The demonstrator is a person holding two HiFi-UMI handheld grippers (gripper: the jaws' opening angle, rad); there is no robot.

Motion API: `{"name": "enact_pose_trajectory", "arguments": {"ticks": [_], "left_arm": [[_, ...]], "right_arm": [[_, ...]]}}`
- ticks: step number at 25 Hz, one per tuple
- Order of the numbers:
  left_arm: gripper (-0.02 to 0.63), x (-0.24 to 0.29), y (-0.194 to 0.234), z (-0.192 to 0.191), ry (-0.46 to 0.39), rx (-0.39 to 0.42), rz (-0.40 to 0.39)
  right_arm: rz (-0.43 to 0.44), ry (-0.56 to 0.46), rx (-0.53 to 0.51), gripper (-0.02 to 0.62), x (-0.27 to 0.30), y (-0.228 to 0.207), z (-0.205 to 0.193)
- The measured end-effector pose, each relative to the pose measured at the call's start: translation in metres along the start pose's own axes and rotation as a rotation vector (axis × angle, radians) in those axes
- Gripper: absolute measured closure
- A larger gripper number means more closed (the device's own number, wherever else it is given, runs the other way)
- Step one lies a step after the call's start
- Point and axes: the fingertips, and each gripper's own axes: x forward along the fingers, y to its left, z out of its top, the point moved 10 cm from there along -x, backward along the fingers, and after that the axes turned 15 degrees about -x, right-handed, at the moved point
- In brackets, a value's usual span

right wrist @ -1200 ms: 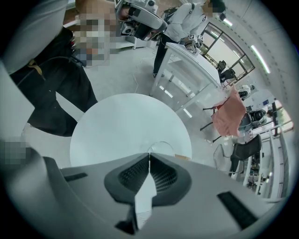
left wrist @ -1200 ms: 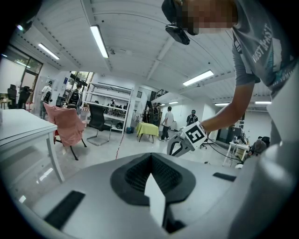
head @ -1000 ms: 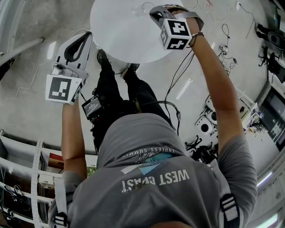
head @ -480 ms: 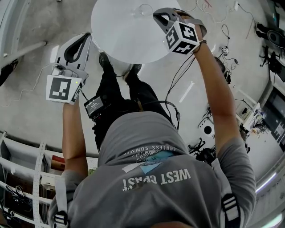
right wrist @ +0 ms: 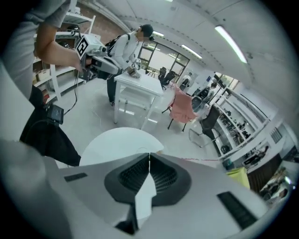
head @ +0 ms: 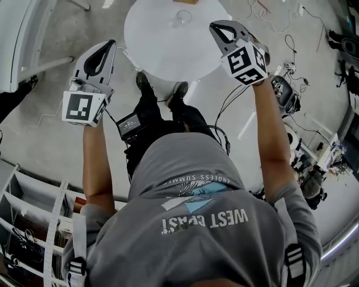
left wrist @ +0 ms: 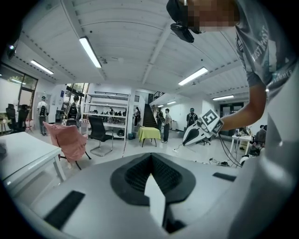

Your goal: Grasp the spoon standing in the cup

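Observation:
A faint clear cup [head: 182,17] stands near the far edge of the round white table [head: 162,50] in the head view; I cannot make out a spoon in it. My right gripper [head: 216,26] hovers over the table's right rim, jaws together and empty. My left gripper [head: 107,46] is held out left of the table, over the floor, also shut on nothing. In the right gripper view the shut jaws [right wrist: 149,156] cover the table's [right wrist: 117,142] far side. The left gripper view looks across the room, its jaws [left wrist: 150,158] closed.
The person's legs and a black box [head: 132,124] on the belt are below the table's near edge. Cables [head: 269,11] trail on the floor to the right. A white square table [right wrist: 138,84], a chair draped in pink [right wrist: 182,107] and shelving [left wrist: 110,116] stand farther off.
The right gripper has drifted right, from over the table's top towards its right rim. The view has shifted, so the table sits lower and the cup shows. The left gripper has hardly moved.

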Motion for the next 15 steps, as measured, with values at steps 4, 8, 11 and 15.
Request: {"name": "enact_pose_trajectory", "arguments": {"ticks": [4,8,11,15], "left_arm": [[0.606,-0.001,-0.003,0.012,-0.01,0.033,-0.006],[0.604,0.001,-0.014,0.022,-0.014,0.058,-0.021],[0.606,0.003,-0.019,0.033,-0.024,0.088,-0.035],[0.604,0.008,-0.03,0.046,-0.033,0.122,-0.052]], "right_arm": [[-0.081,-0.053,0.124,0.589,-0.025,-0.001,0.0],[-0.142,-0.12,0.243,0.589,-0.053,0.0,-0.003],[-0.194,-0.188,0.337,0.589,-0.072,0.001,-0.003],[-0.253,-0.305,0.481,0.589,-0.099,-0.001,-0.008]]}}
